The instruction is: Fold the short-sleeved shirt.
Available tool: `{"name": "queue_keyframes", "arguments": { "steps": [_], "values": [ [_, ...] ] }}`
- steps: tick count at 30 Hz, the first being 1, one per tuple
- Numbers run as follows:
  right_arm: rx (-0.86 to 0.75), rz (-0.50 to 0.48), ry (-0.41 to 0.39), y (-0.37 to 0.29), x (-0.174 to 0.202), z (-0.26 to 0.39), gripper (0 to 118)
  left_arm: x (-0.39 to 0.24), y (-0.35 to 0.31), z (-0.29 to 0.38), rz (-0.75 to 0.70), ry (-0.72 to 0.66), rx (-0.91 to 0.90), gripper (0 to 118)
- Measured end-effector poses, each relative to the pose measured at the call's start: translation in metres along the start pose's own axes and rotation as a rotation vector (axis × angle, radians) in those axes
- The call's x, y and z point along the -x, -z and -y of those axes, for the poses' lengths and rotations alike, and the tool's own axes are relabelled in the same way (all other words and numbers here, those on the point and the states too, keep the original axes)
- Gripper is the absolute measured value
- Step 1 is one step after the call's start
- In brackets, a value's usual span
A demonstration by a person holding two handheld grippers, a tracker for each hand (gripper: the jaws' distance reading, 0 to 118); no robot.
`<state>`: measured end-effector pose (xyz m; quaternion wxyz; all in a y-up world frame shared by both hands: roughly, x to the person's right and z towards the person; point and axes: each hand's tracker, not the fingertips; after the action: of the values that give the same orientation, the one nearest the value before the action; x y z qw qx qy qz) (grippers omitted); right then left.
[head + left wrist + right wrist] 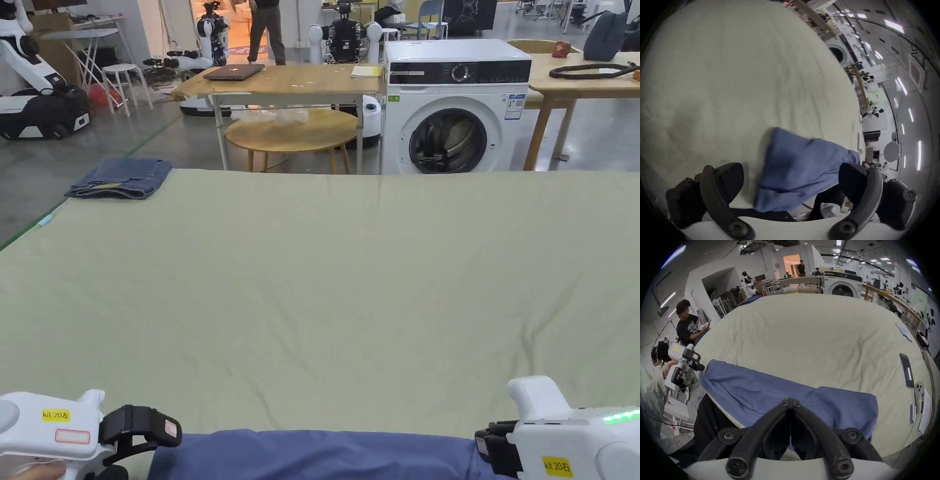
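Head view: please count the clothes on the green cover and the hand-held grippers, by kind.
blue shirt: 1
folded denim garment: 1
grippers: 2, left gripper and right gripper
Total: 4

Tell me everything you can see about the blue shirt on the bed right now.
The blue shirt looks like soft, matte woven cloth, plain, with no print in view. It lies at the near edge of the pale green sheet, part of it hanging over that edge. It is creased, with a diagonal fold line across it. The right gripper has its jaws shut at the cloth; the left gripper is open around one end.
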<state>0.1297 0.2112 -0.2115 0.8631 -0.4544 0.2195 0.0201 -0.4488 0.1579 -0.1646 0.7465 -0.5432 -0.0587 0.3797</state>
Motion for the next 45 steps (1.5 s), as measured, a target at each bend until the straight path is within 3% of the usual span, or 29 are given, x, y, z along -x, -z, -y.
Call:
{"name": "queue_keyframes", "arguments": {
  "steps": [5,8,9,12,16,21,25,30,35,41,42,43,44,45],
  "values": [
    [0.009,-0.029,-0.038,-0.002,0.02,-0.003,0,0.011,0.021,0.004,0.051,-0.06,0.019,117],
    [0.015,-0.038,-0.044,-0.002,0.023,-0.003,0,0.002,0.028,0.007,0.1,-0.019,0.038,113],
    [0.018,-0.04,-0.046,-0.002,0.025,-0.002,0,-0.004,0.032,0.011,0.112,-0.011,0.056,99],
    [0.021,-0.045,-0.026,0.003,0.017,-0.001,0,-0.011,0.049,0.018,0.104,0.02,0.088,17],
    [0.026,-0.039,-0.022,0.001,0.017,0.002,0,-0.013,0.048,0.021,0.084,0.014,0.087,12],
    [0.022,-0.026,-0.035,-0.007,0.015,0.002,0,-0.045,0.009,0.013,0.091,0.088,0.027,12],
    [0.006,-0.025,-0.019,-0.01,0.01,0.001,0,-0.114,0.006,0.029,0.071,0.213,0.045,12],
    [-0.001,-0.031,-0.006,-0.011,0.005,0.001,0,-0.156,0.069,0.031,0.132,0.126,0.14,12],
    [0.002,-0.023,0.021,-0.013,-0.007,0.009,0,-0.193,0.148,0.047,0.021,0.282,0.243,12],
    [-0.002,-0.014,0.033,-0.023,-0.014,0.011,0,-0.198,0.18,0.051,0.005,0.255,0.237,15],
    [-0.003,-0.014,0.032,-0.024,-0.013,0.01,0,-0.197,0.178,0.05,0.003,0.268,0.251,37],
    [-0.006,-0.014,0.033,-0.025,-0.013,0.009,0,-0.2,0.17,0.052,0.003,0.266,0.249,70],
    [-0.008,-0.013,0.034,-0.025,-0.014,0.008,0,-0.198,0.164,0.053,0.021,0.263,0.244,95],
    [-0.011,-0.012,0.038,-0.025,-0.015,0.008,0,-0.198,0.158,0.052,0.053,0.263,0.249,104]
  ]
}}
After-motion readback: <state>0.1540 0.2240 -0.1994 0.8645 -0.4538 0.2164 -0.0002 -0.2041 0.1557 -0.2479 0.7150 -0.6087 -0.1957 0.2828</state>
